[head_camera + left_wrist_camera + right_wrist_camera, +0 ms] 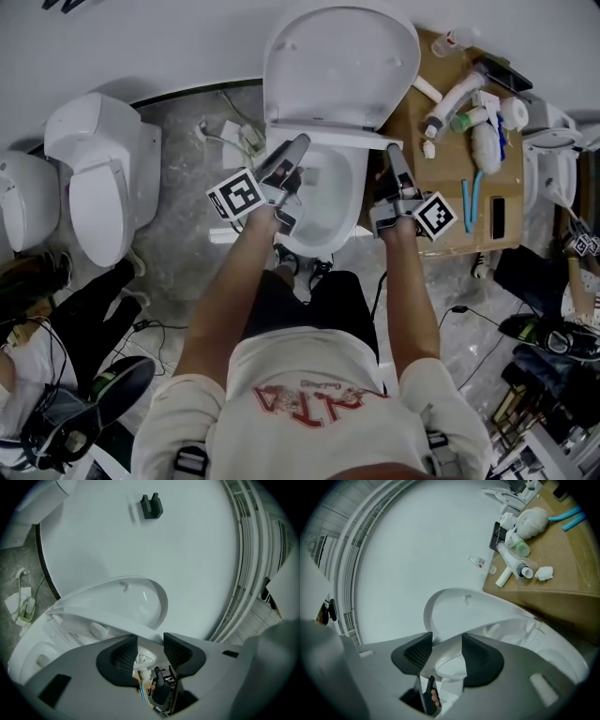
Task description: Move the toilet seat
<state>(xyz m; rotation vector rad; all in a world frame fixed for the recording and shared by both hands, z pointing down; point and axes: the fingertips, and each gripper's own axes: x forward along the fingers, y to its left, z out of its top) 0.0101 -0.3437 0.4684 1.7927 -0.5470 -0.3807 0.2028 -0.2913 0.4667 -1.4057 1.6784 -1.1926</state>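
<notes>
The white toilet seat is tilted up off the bowl, and the lid stands raised behind it. My left gripper is shut on the seat's left edge and my right gripper on its right edge. In the left gripper view the seat's edge runs in between the pads of that gripper, with bumpers showing on its underside. The right gripper view shows the seat passing between the jaws of that gripper in the same way.
A cardboard box right of the toilet carries sealant tubes, rags and blue tools. Two more white toilets stand at the left. Cables and paper lie on the grey floor. Another person's legs and shoes are at lower left.
</notes>
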